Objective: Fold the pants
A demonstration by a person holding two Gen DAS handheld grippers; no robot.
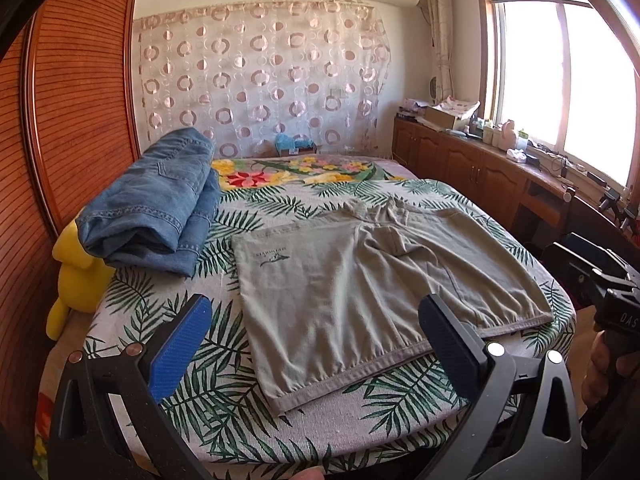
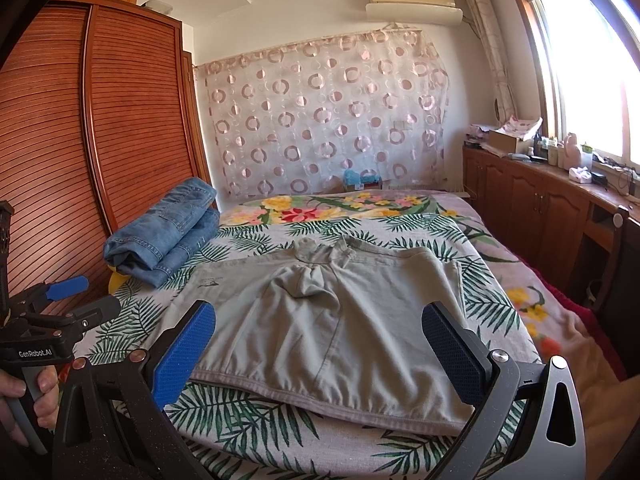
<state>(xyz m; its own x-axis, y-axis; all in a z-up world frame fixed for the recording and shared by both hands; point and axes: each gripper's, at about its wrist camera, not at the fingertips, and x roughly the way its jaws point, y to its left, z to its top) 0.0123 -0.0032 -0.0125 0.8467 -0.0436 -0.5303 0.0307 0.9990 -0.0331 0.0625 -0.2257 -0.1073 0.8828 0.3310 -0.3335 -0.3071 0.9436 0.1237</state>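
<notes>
Both hand-held grippers, left (image 1: 316, 344) and right (image 2: 320, 352), gape wide, hiding pants' (image 1: 360, 280) near hem

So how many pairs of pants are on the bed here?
2: grey pants spread flat mid-bed before both open grippers; folded jeans at the bed's left edge by the wardrobe. Others may be hidden.

We see a bed covered by a leaf-and-flower printed sheet (image 1: 224, 408), with folded blue jeans (image 1: 156, 204) lying near its left edge beside a ribbed wooden wardrobe (image 2: 132, 128) and partly over a yellow plush toy (image 1: 76, 276). Behind the bed hangs a sheer curtain with pink rings (image 2: 324, 116), an air conditioner (image 2: 412, 0) above it. Along the bright window (image 1: 568, 84) runs a wooden cabinet (image 2: 528, 200) topped with bottles and boxes.
</notes>
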